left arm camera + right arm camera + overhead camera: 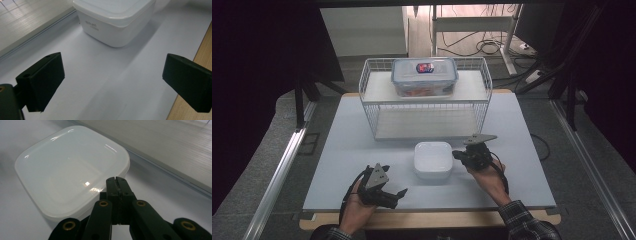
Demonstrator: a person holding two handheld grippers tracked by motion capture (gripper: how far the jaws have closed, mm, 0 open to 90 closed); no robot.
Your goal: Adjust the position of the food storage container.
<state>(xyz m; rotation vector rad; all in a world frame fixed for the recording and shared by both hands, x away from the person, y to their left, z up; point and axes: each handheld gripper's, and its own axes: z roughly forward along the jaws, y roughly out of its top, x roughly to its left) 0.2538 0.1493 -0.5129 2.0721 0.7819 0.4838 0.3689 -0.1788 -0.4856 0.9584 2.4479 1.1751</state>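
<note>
Evidently early: the white box [433,159] sits untouched, the right hand-held gripper [460,155], jaws together, at its three o'clock; the left hand-held gripper [398,194] waits wide at seven.

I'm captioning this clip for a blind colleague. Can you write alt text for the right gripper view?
The right gripper, its black jaws shut together with nothing between them, points at the near edge of a white square container with a glossy lid. The container sits on a pale table.
</note>
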